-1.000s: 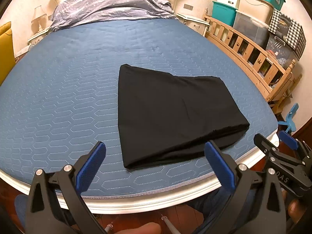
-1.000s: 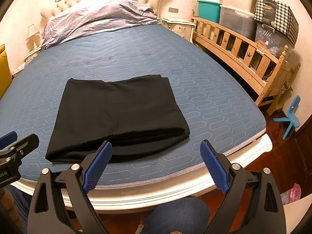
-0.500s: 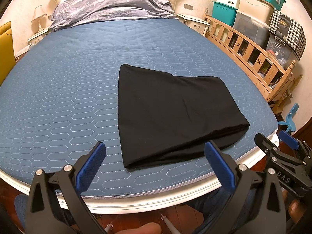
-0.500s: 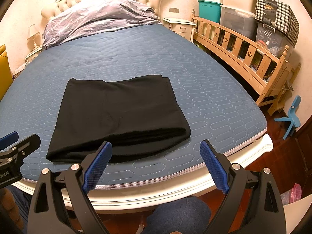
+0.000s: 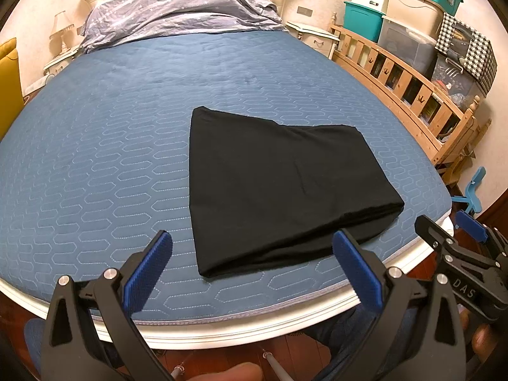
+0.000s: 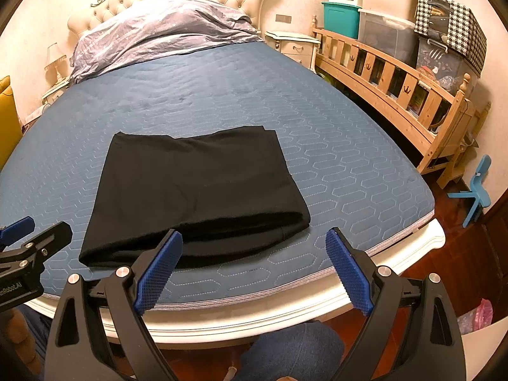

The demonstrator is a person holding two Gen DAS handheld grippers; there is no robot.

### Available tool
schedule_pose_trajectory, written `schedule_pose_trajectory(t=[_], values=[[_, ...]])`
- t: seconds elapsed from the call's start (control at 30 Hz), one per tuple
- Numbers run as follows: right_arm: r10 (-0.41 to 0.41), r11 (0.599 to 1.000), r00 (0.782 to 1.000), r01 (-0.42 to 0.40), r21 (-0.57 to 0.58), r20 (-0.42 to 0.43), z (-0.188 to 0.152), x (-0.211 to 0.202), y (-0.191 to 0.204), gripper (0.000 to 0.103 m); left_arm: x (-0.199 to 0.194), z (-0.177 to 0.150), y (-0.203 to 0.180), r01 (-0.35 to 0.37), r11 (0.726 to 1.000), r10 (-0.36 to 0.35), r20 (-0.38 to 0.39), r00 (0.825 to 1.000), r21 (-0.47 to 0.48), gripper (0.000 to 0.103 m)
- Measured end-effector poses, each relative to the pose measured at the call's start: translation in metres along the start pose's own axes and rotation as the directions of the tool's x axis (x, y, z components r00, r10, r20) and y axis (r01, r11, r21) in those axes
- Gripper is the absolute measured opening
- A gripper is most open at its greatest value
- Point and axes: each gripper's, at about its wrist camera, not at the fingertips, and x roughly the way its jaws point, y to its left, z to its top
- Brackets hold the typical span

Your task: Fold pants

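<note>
**A:** Where's it at?

**B:** The black soft-fabric folded pants sit near the foot edge of the blue quilted mattress. The left gripper and the right gripper are both spread wide, holding nothing.

**A:** Tricky to handle?

**B:** Looks light and floppy, so probably pinch the thick rounded fold at the near edge.

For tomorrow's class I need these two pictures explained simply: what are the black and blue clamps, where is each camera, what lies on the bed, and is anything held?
There is no robot here. A person holds a hand clamp in each hand, each carrying a wide-angle camera that looks along its fingers. One picture comes from the left gripper, the other from the right gripper. Both are open and hold nothing. Black pants, already folded into a flat bundle, lie near the foot of the blue mattress.
</note>
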Motion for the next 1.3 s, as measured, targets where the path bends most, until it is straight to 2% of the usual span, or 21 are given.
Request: schedule_pose_trajectory(t=[0.83,1.0,1.3], values=[[0.005,1.000,1.000,-0.005,0.007,0.003,0.002,-0.005,0.001,0.088,0.000,0.001,-0.003,0.001,1.000,-0.001,-0.002,1.000,0.003,0.101],[0.006,1.000,1.000,-0.006,0.007,0.003,0.002,-0.005,0.001,0.088,0.000,0.001,-0.006,0.020,1.000,-0.020,0.022,1.000,0.022,0.101],[0.024,1.000,1.000,-0.024,0.012,0.002,0.005,-0.003,0.000,0.088,0.012,0.014,0.001,0.058,0.998,-0.058,-0.006,0.998,0.009,0.101]])
